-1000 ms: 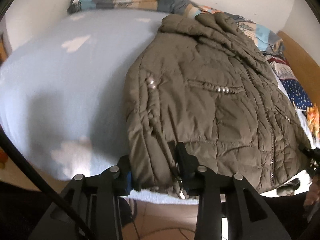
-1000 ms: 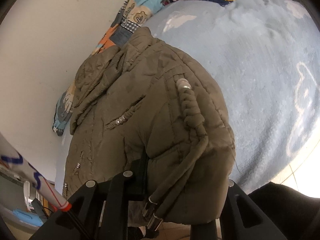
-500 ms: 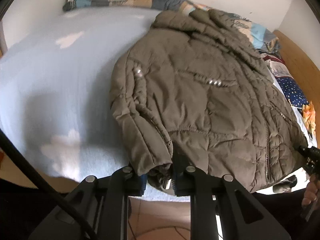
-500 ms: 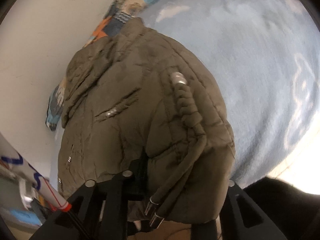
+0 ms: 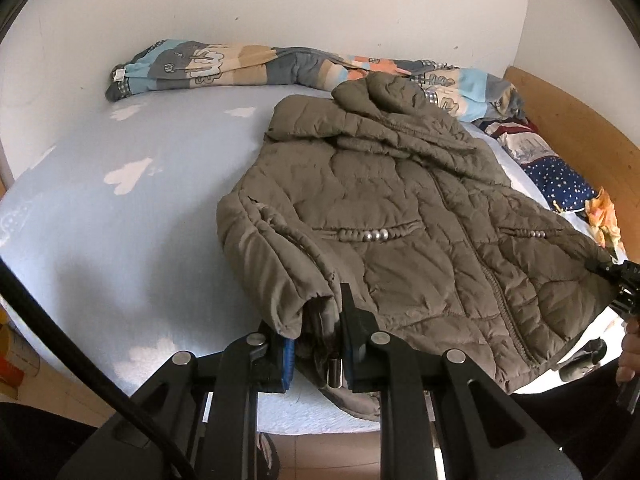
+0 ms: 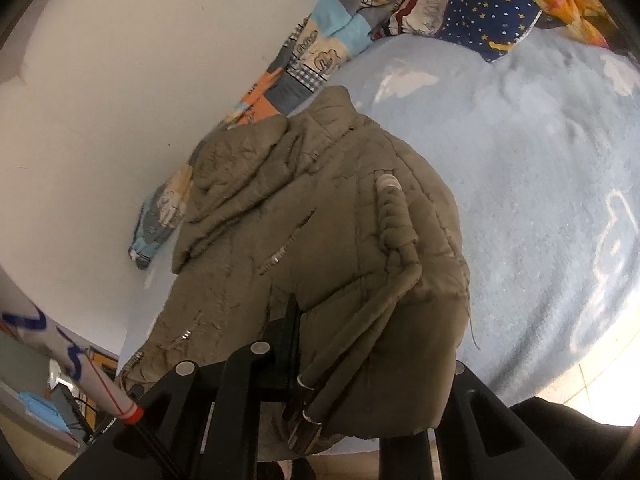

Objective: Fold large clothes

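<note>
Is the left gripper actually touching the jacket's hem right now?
Touching. The left wrist view shows the left gripper with both pads pressed onto the bunched corner of the brown puffer jacket, no gap on either side.

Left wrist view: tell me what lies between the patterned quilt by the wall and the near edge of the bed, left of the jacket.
Nothing: in the left wrist view the blue sheet lies bare from the quilt to the near edge, left of the jacket.

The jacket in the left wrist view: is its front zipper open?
No, the jacket lies with its zipper closed down the front.
</note>
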A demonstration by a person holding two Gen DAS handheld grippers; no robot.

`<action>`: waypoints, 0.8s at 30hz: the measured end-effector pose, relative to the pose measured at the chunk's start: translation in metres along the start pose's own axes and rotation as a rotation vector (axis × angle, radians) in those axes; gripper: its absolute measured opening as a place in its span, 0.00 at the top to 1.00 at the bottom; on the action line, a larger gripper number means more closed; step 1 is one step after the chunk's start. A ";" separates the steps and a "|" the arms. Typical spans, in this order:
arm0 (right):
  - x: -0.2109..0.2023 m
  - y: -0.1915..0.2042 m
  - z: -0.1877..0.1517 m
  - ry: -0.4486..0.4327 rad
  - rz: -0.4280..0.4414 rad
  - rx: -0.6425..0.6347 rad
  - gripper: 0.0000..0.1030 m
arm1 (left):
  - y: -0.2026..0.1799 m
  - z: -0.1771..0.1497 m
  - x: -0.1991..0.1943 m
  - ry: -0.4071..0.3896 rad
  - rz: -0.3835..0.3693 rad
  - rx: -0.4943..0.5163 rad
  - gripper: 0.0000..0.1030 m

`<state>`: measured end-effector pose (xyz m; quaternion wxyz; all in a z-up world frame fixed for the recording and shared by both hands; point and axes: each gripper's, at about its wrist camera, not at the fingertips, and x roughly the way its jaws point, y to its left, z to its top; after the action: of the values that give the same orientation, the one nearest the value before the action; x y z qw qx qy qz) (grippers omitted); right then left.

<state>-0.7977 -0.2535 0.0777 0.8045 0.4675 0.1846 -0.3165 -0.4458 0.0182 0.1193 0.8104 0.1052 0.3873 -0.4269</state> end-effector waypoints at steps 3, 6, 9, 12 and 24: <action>-0.002 0.005 0.004 -0.006 0.022 0.006 0.83 | -0.001 0.007 -0.003 -0.012 -0.004 -0.004 0.83; -0.006 0.014 0.010 -0.024 0.041 -0.016 0.83 | -0.002 0.013 -0.011 -0.030 -0.009 -0.009 0.83; -0.011 0.024 0.017 -0.034 0.056 -0.035 0.83 | -0.001 0.021 -0.017 -0.046 -0.013 -0.016 0.83; -0.015 0.031 0.027 -0.042 0.073 -0.047 0.83 | 0.001 0.031 -0.022 -0.061 -0.014 -0.019 0.83; -0.028 0.054 0.066 -0.087 0.126 -0.046 0.83 | 0.000 0.073 -0.039 -0.138 -0.019 -0.012 0.83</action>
<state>-0.7813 -0.2824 0.1610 0.8406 0.4455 0.1267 -0.2810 -0.4199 0.0055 0.1968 0.8317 0.0670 0.3338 -0.4386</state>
